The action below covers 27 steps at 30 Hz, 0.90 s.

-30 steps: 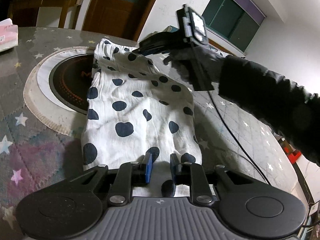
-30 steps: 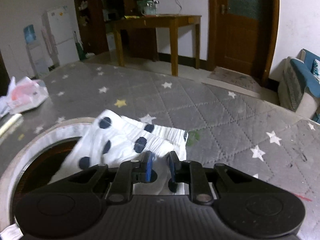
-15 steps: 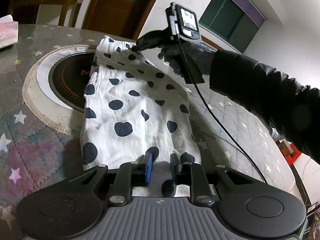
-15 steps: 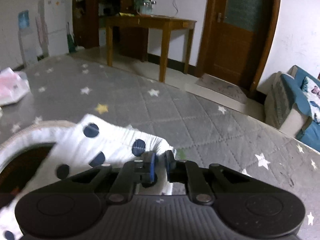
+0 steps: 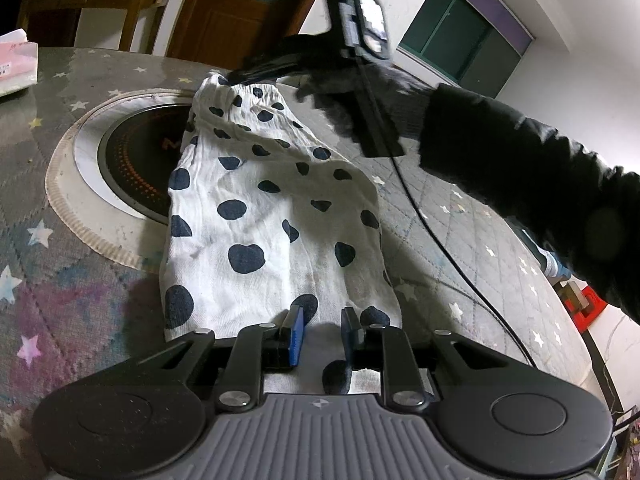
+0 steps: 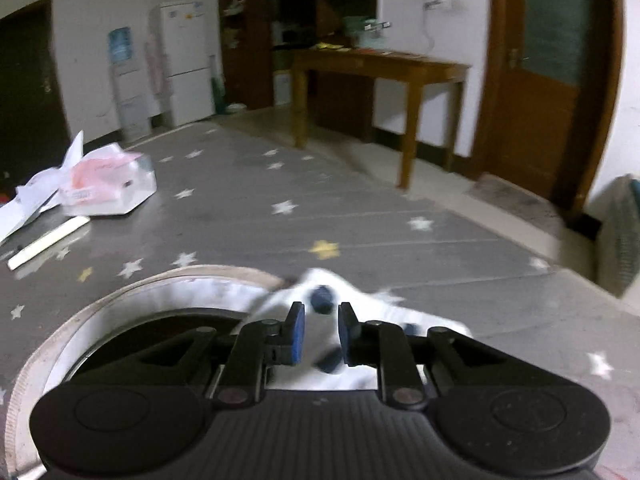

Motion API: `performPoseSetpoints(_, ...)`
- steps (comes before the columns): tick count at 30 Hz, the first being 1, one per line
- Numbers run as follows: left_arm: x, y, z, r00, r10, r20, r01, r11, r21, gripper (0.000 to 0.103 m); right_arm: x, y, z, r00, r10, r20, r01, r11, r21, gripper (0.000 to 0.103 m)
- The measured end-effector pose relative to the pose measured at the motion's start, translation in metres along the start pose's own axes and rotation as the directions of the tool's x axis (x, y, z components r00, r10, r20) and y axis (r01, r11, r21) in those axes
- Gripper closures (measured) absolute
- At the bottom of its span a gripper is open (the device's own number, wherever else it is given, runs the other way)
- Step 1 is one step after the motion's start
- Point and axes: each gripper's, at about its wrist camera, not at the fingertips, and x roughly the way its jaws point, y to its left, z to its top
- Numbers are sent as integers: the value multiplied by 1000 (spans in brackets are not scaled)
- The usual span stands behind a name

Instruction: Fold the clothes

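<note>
A white garment with dark polka dots (image 5: 276,216) lies stretched along a round table (image 5: 60,288) covered by a grey quilted cloth printed with small stars. Part of the garment overlaps a round black cooktop (image 5: 136,168) sunk into the table's middle, ringed by a pale band.

In the left wrist view, the left gripper (image 5: 320,334) sits at 6 o'clock, at the garment's near hem. Its blue-padded fingers stand a little apart with white fabric running between them; whether the pads actually press the cloth cannot be told. At 12 o'clock, the right gripper (image 5: 236,76) meets the garment's far, gathered edge, where the cloth rises in a small peak at its tip. A hand in a dark glove (image 5: 360,100) holds that tool, with a black sleeve (image 5: 540,184) reaching off toward 3 o'clock and a thin black cable (image 5: 448,256) trailing across the table.

In the blurred right wrist view, the right gripper (image 6: 321,330) is at 6 o'clock, its jaws opening, with the bunched dotted cloth (image 6: 332,312) between the fingers. At 9 o'clock on the table rest a clear plastic pack with pink contents (image 6: 104,188) and a pale stick-like item (image 6: 48,242). Beyond the table stand a wooden side table (image 6: 380,72), a brown door (image 6: 548,80) and a white fridge (image 6: 186,60).
</note>
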Motion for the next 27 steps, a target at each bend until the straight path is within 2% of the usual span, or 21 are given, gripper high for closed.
performPoseSetpoints(6, 0, 0, -1, 1000, -2, 3, 2, 1000, -6, 80, 30, 8, -1, 998, -58, -28, 57, 998, -31, 86)
performPoseSetpoints(12, 0, 1, -1, 1000, -6, 6, 7, 1000, -12, 80, 2, -13, -3, 999, -25, 26, 24, 999, 32, 84)
performPoseSetpoints(15, 0, 2, -1, 1000, -10, 7, 10, 1000, -16, 80, -16, -27, -12, 1000, 19, 23, -20, 999, 48, 83)
performPoseSetpoints(20, 0, 1, -1, 1000, -8, 7, 8, 1000, -14, 79, -13, -46, -34, 997, -54, -47, 57, 997, 58, 82)
performPoseSetpoints(23, -1, 1, -1, 1000, -5, 6, 5, 1000, -14, 78, -14, -58, -35, 998, -67, -7, 67, 991, 112, 80)
performPoseSetpoints(25, -2, 1, -1, 1000, -4, 6, 4, 1000, -16, 77, -16, -64, -33, 998, -61, 28, 56, 986, 155, 70)
performPoseSetpoints(27, -3, 0, 0, 1000, -4, 9, 4, 1000, -16, 75, -16, -66, -31, 995, -88, 51, 79, 986, 149, 67)
